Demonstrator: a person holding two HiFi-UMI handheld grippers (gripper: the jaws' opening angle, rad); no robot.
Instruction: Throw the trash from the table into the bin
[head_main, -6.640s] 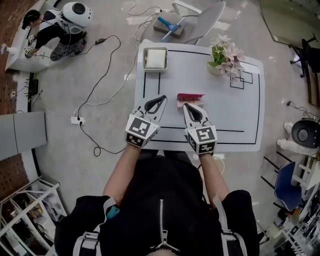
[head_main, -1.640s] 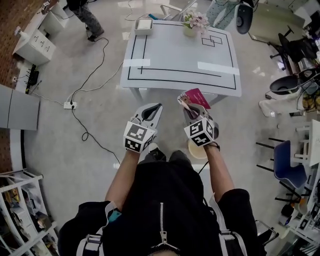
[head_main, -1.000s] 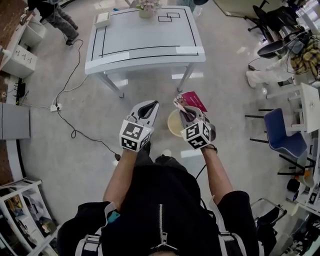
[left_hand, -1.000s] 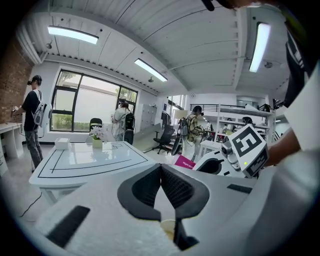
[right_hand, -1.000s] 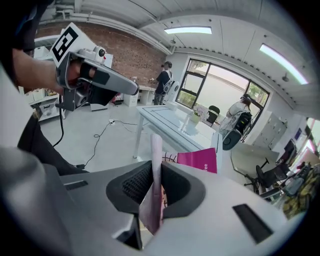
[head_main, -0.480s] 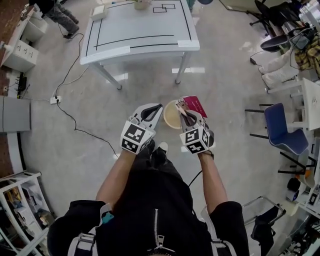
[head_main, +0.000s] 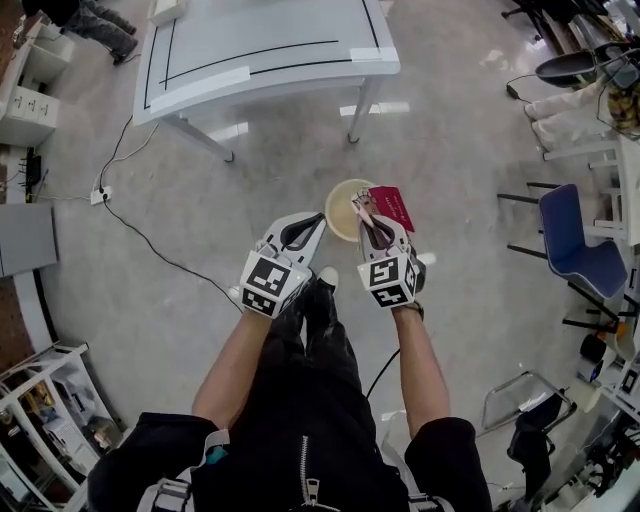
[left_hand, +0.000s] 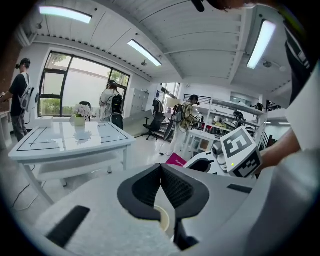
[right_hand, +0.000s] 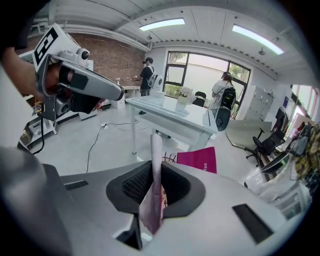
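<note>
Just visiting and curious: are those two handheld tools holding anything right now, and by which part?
The right gripper pinches a flat magenta paper packet by its pale edge. The left gripper holds nothing.

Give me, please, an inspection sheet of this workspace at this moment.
Surface: white table, black lines; no trash seen.
Job's things: pink wrapper over the edge of the round bin, seen from above.
Clutter: flower pot on the table.
Grippers: right hand-held gripper shut on the wrapper; left hand-held gripper shut, empty.
Cables: black cable on the floor, to a power strip.
Surroundings: blue chair, shelf rack, people.
</note>
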